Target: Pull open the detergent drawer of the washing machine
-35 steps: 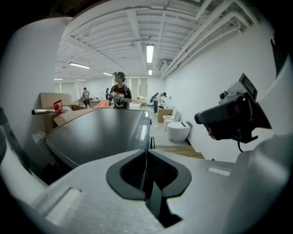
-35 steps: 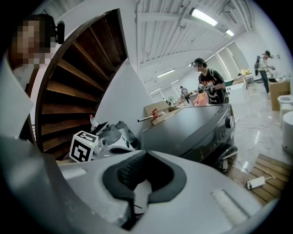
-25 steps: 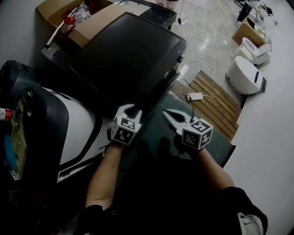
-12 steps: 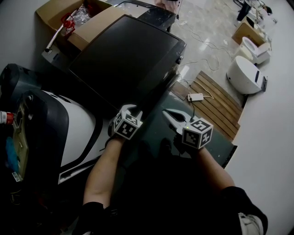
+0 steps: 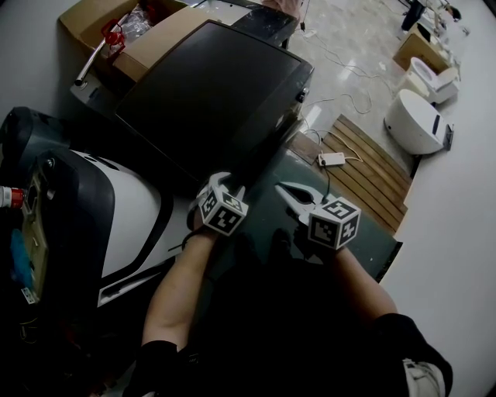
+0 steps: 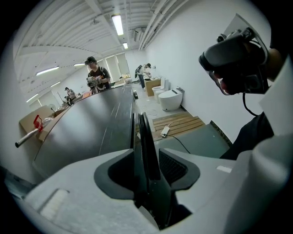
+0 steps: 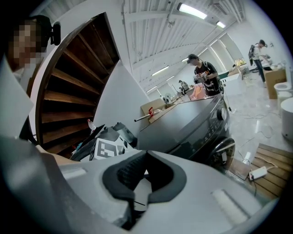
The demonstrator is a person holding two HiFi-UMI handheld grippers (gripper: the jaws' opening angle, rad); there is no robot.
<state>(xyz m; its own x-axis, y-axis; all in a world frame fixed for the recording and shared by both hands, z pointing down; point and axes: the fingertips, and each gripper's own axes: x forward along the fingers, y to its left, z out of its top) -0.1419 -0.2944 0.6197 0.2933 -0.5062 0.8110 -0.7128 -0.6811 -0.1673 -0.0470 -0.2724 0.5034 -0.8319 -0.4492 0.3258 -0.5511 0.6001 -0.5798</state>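
Item: washing machine point(image 5: 217, 85), dark, straight ahead of me and seen from above. I cannot pick out its detergent drawer on the dark front.

Item: my left hand-held gripper point(image 5: 225, 184), at the machine's near front corner, pointing steeply down. Its jaws have just been opening and stand apart, with a thin dark front edge point(image 6: 144, 151) upright between the pads.

Item: my right hand-held gripper point(image 5: 285, 191), just beside the left and off the machine. Its jaws are together with nothing between them.

Item: cardboard box point(image 5: 93, 19), behind the machine.
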